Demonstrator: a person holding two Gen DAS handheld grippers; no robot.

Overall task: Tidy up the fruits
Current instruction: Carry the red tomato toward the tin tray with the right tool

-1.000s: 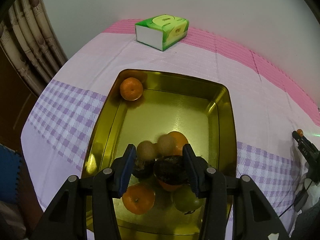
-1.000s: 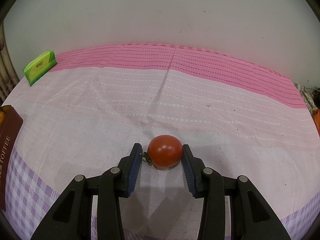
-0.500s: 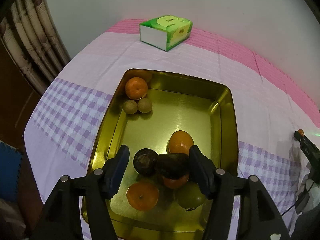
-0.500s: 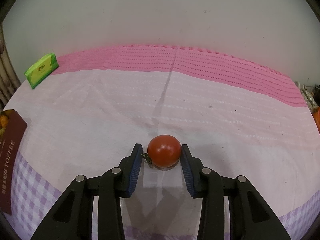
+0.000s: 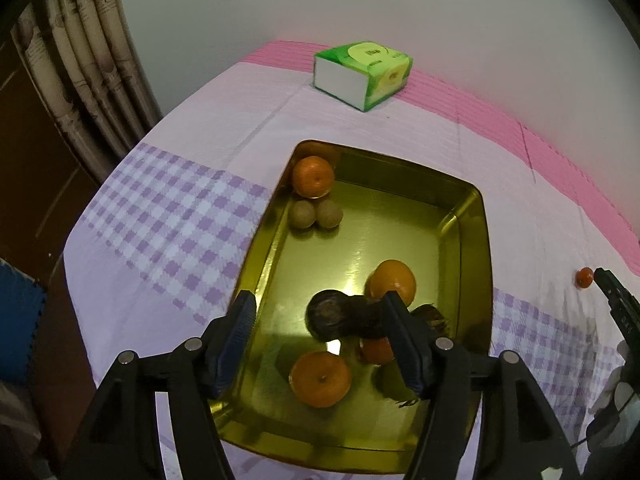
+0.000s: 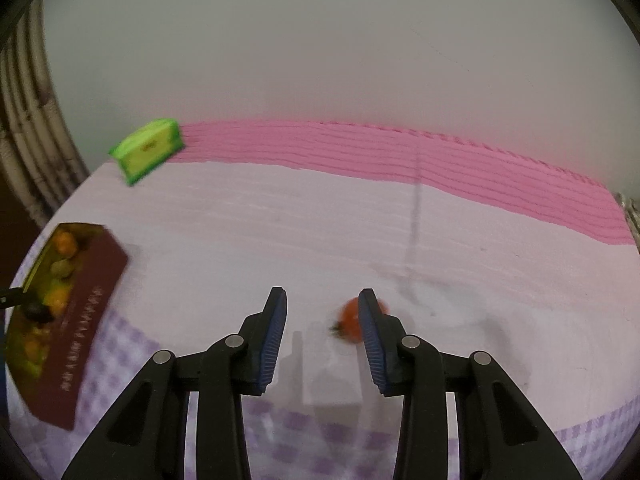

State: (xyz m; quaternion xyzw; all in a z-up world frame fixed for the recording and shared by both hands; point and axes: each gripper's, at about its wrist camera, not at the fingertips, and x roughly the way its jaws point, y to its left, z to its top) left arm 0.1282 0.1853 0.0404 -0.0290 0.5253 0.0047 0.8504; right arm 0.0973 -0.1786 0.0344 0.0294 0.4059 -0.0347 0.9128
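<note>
A gold tray [image 5: 472, 240] holds oranges [image 5: 313, 176], two small brown fruits [image 5: 316, 214] in its far left corner, and a pile with a dark fruit [image 5: 328, 314] near me. My left gripper [image 5: 320, 332] hangs over that pile with its jaws opening and nothing pressed between them. A small red tomato [image 6: 348, 320] lies blurred on the cloth just inside the right finger of my right gripper [image 6: 322, 320]. Those jaws are closing, but the left pad stands clear of the tomato. The left wrist view shows the tomato [image 5: 584, 278] at that gripper's tip.
A green tissue box [image 5: 362, 74] stands at the far edge near the wall; the right wrist view shows this box [image 6: 148, 150] at far left. The tray's maroon side [image 6: 80, 320] is at the left. A curtain [image 5: 80, 60] hangs left of the table.
My left gripper opened and drew back; two small brown fruits rolled to the far left corner. My right gripper rose and swung left; the tomato went from centred between its fingers to beside the right finger.
</note>
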